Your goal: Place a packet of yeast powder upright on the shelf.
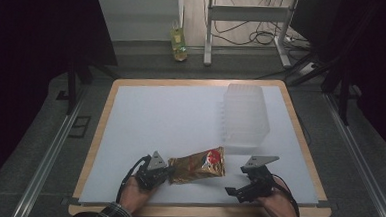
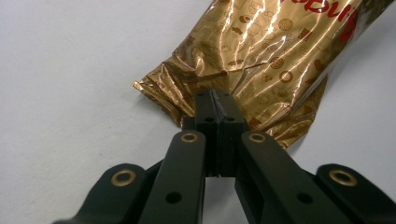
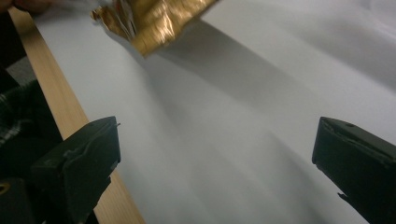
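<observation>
Bag: gold foil snack bag (image 1: pixel 198 165) lies near table's front edge, between both grippers, long axis running roughly 8 to 2 o'clock in the high view. Left gripper (image 1: pixel 161 173) sits at bag's 8 o'clock end, jaws pinched together on the crimped seal (image 2: pixel 187 100); in the left gripper view the two pads meet with foil caught between them. So left has hold of the bag's near end, rest of bag extends away from it toward 1 o'clock. Right gripper (image 1: pixel 237 190) is at bag's 4 o'clock, apart from it, jaws spread wide with nothing between them; its own view shows bare white table surface (image 3: pixel 224 140) between the jaws and the bag's end (image 3: pixel 149 23) up at 11 o'clock. Clear plastic container (image 1: pixel 244 116) stands at 12 o'clock from the right gripper, well apart from bag. Judgement: free right-hand end of bag is nearer right gripper, so that one likely takes it next.
</observation>
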Motion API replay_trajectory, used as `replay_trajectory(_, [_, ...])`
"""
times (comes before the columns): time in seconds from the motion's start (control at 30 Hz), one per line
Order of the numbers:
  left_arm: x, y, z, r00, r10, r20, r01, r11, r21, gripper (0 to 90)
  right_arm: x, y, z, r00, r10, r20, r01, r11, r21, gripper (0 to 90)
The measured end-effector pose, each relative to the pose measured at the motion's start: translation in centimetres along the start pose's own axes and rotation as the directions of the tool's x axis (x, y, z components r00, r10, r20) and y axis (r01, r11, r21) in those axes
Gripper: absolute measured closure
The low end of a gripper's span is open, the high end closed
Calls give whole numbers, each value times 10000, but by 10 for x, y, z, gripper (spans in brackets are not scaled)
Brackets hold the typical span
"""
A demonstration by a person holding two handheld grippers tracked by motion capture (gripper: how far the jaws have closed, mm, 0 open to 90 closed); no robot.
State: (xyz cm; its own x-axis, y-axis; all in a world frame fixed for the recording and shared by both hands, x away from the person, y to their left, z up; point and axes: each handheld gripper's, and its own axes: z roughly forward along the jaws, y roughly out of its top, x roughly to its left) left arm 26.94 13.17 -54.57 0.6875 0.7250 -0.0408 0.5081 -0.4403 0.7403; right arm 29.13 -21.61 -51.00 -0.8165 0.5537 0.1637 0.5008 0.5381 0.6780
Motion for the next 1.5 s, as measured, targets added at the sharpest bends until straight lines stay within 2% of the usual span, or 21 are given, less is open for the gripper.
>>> replay_trajectory(0.17, [0, 0, 0, 10000, -42, 4, 42, 10000, -21, 900, 3, 9, 5, 9991, 149, -404, -146, 9999, 69, 13])
replay_trajectory(0.23, [0, 0, 0, 10000, 25, -24, -25, 10000, 18, 900, 5, 13, 7, 9979, 300, -568, -297, 9995, 72, 13])
replay_trajectory(0.27, [-1, 0, 0, 10000, 42, -50, -42, 10000, 15, 899, 5, 18, 10, 9958, 541, -733, -531, 9985, 160, 13])
replay_trajectory(0.43, [-1, 0, 0, 10000, 63, -74, -63, 10000, 21, 900, 7, 28, 16, 9954, 609, -741, -583, 9976, 370, 21])
replay_trajectory(0.47, [-1, 0, 0, 9999, 76, -86, -76, 10000, 18, 900, 8, 34, 20, 9940, 768, -783, -743, 9966, 347, 50])
replay_trajectory(0.7, [-2, 0, 0, 9999, 83, -136, -83, 10000, 33, 900, 8, 55, 32, 9835, 1449, -1086, -1435, 9894, 204, 108])
replay_trajectory(0.77, [-2, 0, 0, 9999, 78, -138, -77, 10000, 32, 899, 7, 59, 34, 9785, 1694, -1174, -1680, 9855, 213, 151])
replay_trajectory(0.87, [-3, 0, 0, 9998, 76, -165, -76, 10000, 20, 899, 5, 64, 35, 9648, 2205, -1433, -2193, 9754, 243, 230])
replay_trajectory(0.9, [-3, 0, 0, 9998, 76, -165, -76, 10000, 20, 899, 5, 64, 35, 9648, 2205, -1433, -2193, 9754, 243, 230])
replay_trajectory(0.93, [-3, 0, 0, 9997, 107, -207, -106, 9999, 34, 899, 5, 66, 37, 9545, 2475, -1664, -2459, 9688, 303, 286])
replay_trajectory(0.97, [-3, 0, 0, 9997, 126, -222, -125, 9999, 32, 898, 5, 67, 38, 9517, 2551, -1707, -2529, 9669, 346, 312])
replay_trajectory(1.07, [-4, 0, 0, 9996, 122, -244, -122, 9999, 35, 898, 6, 71, 38, 9535, 2575, -1565, -2565, 9662, 273, 421])
replay_trajectory(1.2, [-5, 0, 0, 9992, 232, -310, -231, 9997, 24, 897, 5, 76, 37, 9486, 2676, -1690, -2684, 9631, 188, 588])
replay_trajectory(1.23, [-5, 0, 0, 9992, 232, -310, -231, 9997, 24, 897, 5, 76, 37, 9486, 2676, -1690, -2684, 9631, 188, 588])
replay_trajectory(1.3, [-5, 1, -1, 9983, 446, -368, -444, 9990, 76, 896, 5, 80, 34, 9453, 2610, -1955, -2628, 9647, 175, 654])
replay_trajectory(1.4, [-3, 2, -4, 9973, 586, -442, -583, 9983, 69, 846, 4, 85, 31, 9378, 2682, -2203, -2710, 9624, 182, 717])
replay_trajectory(1.5, [1, 1, -9, 9987, 433, -280, -436, 9990, -111, 803, 5, 89, 29, 9416, 2486, -2273, -2532, 9674, 92, 759])
